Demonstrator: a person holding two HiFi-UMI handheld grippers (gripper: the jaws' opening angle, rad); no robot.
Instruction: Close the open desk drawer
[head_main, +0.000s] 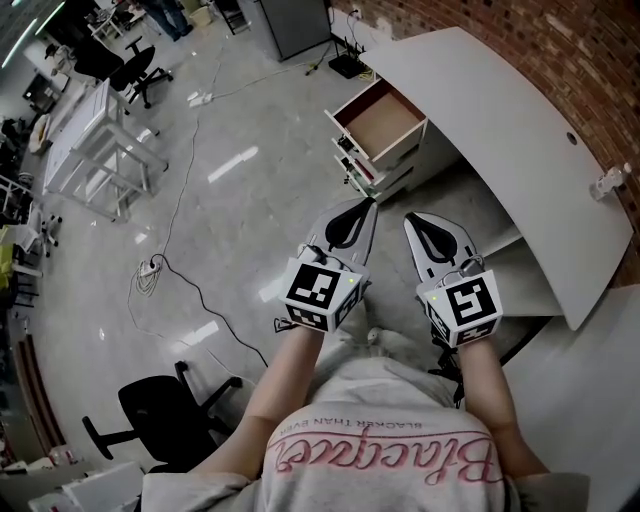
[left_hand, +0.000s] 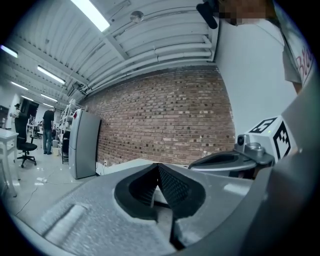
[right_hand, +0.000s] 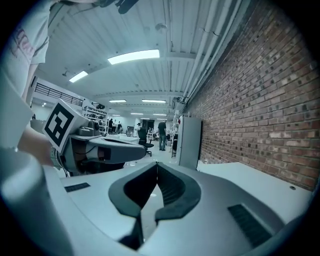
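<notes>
The top drawer (head_main: 381, 121) of the white drawer unit stands pulled out from under the curved white desk (head_main: 520, 140), and its brown inside is bare. Both grippers are held side by side in front of the person, short of the drawer and pointing toward it. My left gripper (head_main: 367, 204) is shut with nothing in it, its tips meeting in the left gripper view (left_hand: 158, 165). My right gripper (head_main: 410, 218) is also shut and empty, tips together in the right gripper view (right_hand: 157, 164). Neither touches the drawer.
A brick wall (head_main: 560, 50) runs behind the desk. A grey cabinet (head_main: 297, 24) stands at the far end. On the floor lie a cable with a power strip (head_main: 150, 268). A black office chair (head_main: 160, 412) is at the lower left, white tables (head_main: 95, 140) further left.
</notes>
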